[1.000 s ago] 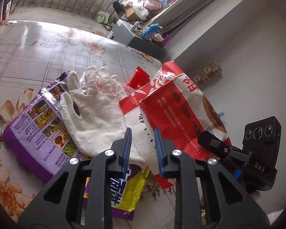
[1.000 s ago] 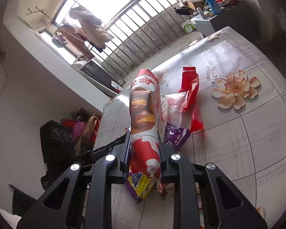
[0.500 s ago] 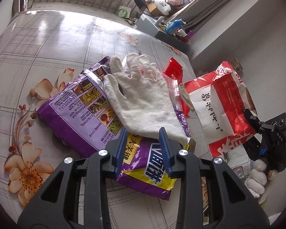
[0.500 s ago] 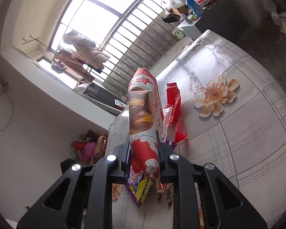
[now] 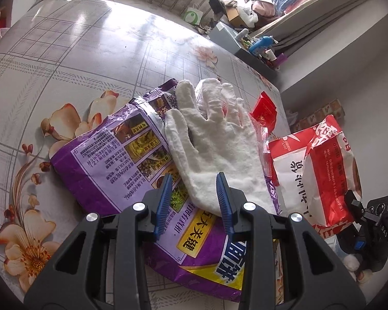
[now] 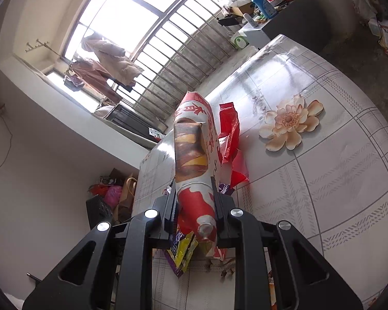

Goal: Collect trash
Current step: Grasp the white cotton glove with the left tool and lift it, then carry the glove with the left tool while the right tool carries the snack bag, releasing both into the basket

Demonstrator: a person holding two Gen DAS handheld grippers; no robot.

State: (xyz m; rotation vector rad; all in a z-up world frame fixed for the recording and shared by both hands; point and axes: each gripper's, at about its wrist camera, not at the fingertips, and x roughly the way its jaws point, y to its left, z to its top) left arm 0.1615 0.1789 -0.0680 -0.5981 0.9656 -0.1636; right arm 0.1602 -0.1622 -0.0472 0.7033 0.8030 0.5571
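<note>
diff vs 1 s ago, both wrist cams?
The left gripper has come down toward the white glove, jaws wider than before, nothing gripped yet. The red and white bag, clamped in the right gripper, has swung out to the side in the left view. The glove stays on the purple packet; the red wrapper has not moved.
</note>
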